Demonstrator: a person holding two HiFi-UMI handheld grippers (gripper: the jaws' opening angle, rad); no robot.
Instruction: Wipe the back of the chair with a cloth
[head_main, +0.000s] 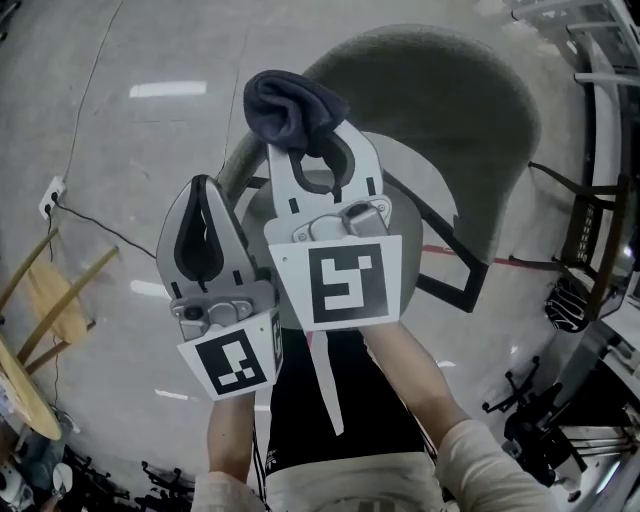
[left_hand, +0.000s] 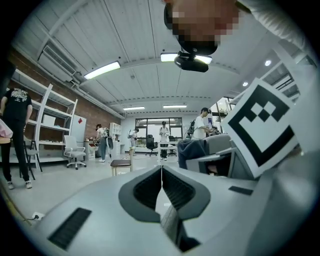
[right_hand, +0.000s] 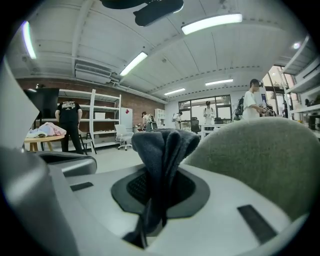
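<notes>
My right tongs (head_main: 308, 150) clamp the cloth (head_main: 290, 105); left tongs (head_main: 203, 195) clenched, empty; next, I'd press it onto the chair back (head_main: 440, 120).

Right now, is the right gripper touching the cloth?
Touching. The right gripper view shows the right gripper shut on the dark cloth, bunched between its jaws.
</notes>
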